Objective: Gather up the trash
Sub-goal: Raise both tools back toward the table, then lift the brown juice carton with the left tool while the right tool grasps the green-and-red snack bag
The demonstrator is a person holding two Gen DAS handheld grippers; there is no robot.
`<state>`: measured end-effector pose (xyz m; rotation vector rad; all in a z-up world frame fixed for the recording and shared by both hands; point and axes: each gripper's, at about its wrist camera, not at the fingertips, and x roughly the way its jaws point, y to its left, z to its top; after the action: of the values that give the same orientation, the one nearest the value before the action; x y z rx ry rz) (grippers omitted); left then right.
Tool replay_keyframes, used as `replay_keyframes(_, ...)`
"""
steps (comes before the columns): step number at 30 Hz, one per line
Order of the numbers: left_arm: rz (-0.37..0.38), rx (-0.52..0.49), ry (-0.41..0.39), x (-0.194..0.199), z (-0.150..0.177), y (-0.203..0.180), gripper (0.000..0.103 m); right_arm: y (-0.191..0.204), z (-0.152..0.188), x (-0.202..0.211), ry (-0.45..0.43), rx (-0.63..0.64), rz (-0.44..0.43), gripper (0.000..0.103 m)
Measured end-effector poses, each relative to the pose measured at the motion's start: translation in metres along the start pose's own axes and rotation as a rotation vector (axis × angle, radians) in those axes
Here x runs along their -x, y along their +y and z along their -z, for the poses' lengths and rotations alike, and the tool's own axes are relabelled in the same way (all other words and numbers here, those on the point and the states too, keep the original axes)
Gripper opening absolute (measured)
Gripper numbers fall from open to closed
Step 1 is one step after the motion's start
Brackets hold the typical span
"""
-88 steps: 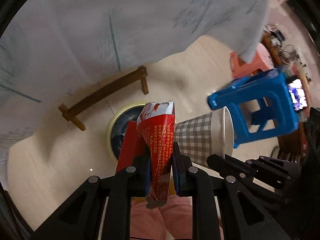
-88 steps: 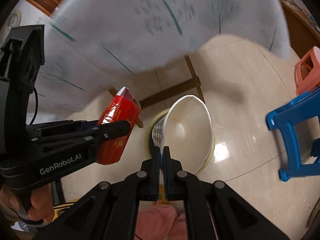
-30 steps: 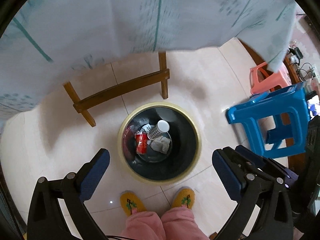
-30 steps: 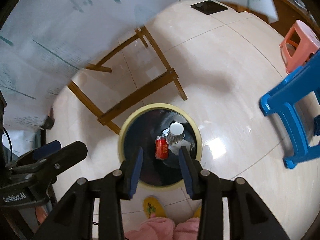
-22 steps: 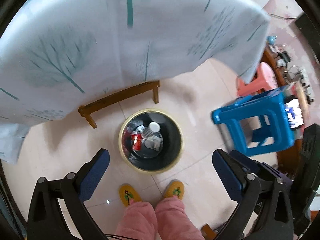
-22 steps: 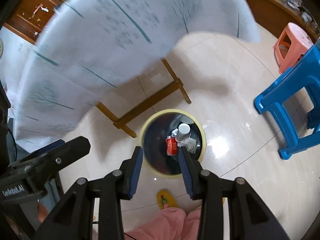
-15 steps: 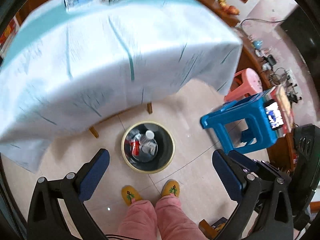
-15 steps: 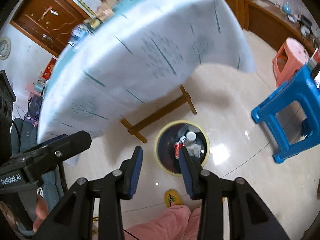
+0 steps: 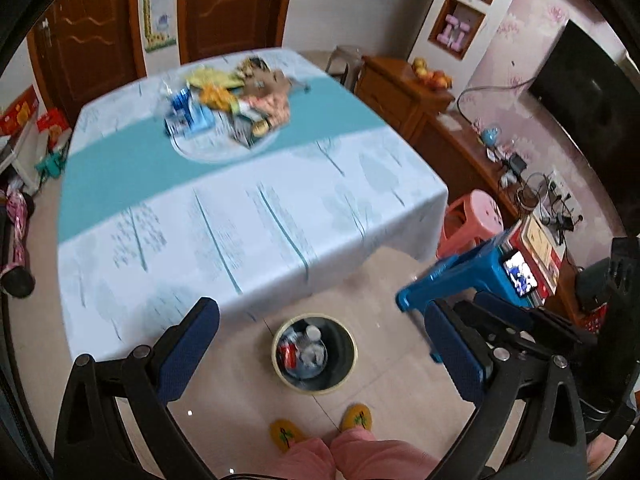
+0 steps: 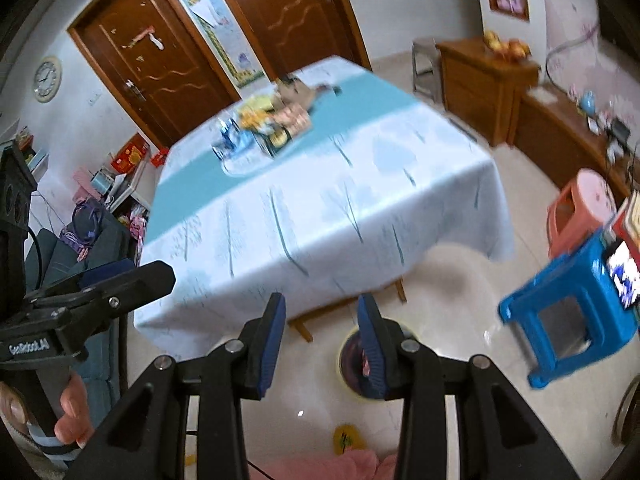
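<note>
A round bin (image 9: 347,376) with a yellow rim stands on the floor by the table and holds a red packet (image 9: 287,354), a bottle and crumpled trash. My left gripper (image 9: 320,356) is wide open and empty, high above the bin. My right gripper (image 10: 321,334) is open and empty; its right finger covers part of the bin (image 10: 352,368). A pile of packets and wrappers (image 9: 228,100) lies on the far middle of the table, also in the right wrist view (image 10: 266,124).
The table (image 9: 248,216) has a white and teal cloth hanging low. A blue stool (image 9: 472,276) and a pink stool (image 9: 472,220) stand to the right. A wooden sideboard (image 9: 404,96) lines the right wall. My slippers (image 9: 320,426) are near the bin.
Both grippers held a red packet and a checked paper cup over the bin, then opened; both items lie in the bin. Both grippers have since risen and tilted up toward the table top.
</note>
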<state>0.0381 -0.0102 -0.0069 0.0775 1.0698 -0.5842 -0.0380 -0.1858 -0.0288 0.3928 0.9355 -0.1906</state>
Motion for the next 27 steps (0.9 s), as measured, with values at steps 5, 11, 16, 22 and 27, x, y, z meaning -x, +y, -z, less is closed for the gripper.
replay_keyframes(5, -0.024, 0.035, -0.042, 0.008, -0.023, 0.021, 0.102, 0.017, -0.03, 0.007, -0.061, 0.038, 0.003, 0.037)
replay_keyframes(11, -0.07, 0.101, -0.047, -0.003, -0.051, 0.048, 0.101, 0.024, -0.063, -0.012, -0.059, 0.065, -0.027, 0.037)
replay_keyframes(16, -0.1, 0.163, -0.028, -0.034, -0.081, 0.064, 0.101, 0.022, -0.102, -0.046, -0.032, 0.107, -0.071, 0.037)
replay_keyframes(22, -0.164, 0.169, -0.016, -0.092, -0.143, 0.063, 0.101, 0.007, -0.172, -0.106, 0.033, 0.197, -0.145, 0.037)
replay_keyframes(27, -0.23, 0.133, 0.044, -0.16, -0.202, 0.06, 0.101, -0.011, -0.224, -0.156, 0.132, 0.249, -0.203, 0.038)
